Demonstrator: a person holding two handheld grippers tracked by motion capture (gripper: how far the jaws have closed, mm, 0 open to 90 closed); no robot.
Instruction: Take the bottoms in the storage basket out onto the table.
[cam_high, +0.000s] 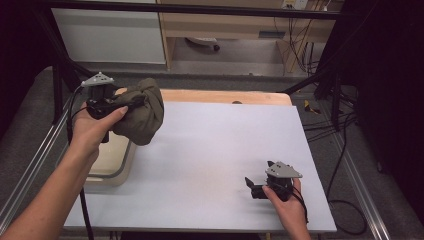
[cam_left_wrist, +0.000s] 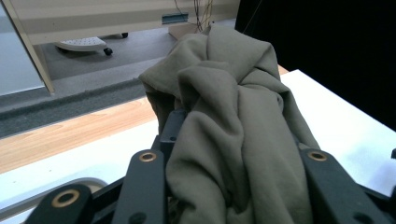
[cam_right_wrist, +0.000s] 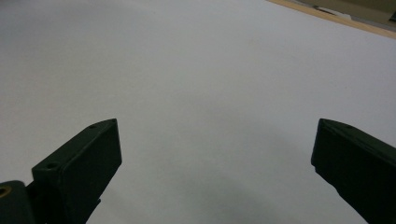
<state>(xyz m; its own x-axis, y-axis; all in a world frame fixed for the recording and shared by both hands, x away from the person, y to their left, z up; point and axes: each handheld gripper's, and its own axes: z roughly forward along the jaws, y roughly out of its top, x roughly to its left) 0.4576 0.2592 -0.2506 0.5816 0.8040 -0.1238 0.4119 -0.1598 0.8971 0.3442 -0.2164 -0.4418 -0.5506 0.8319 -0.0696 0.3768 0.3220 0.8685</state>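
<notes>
Left gripper (cam_high: 131, 105) clenches bunched olive cloth (cam_high: 142, 110) above the beige tub (cam_high: 112, 162); right gripper (cam_high: 252, 187) rests released on the white table (cam_high: 210, 150).

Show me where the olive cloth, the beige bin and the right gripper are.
olive cloth (cam_high: 142, 112): high view, middle of the bunched fabric.
beige bin (cam_high: 114, 162): high view, its near right rim.
right gripper (cam_high: 251, 185): high view, between its fingertips.

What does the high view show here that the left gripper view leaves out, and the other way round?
High view alone: the right gripper resting open on the white table top, the cream bin at the table's left edge, and both forearms. Left gripper view alone: a close look at the olive cloth bunched between its jaws, with folds and a knot-like twist. Shared: the left gripper shut on the cloth, held above the table, and the wooden edge behind.
</notes>
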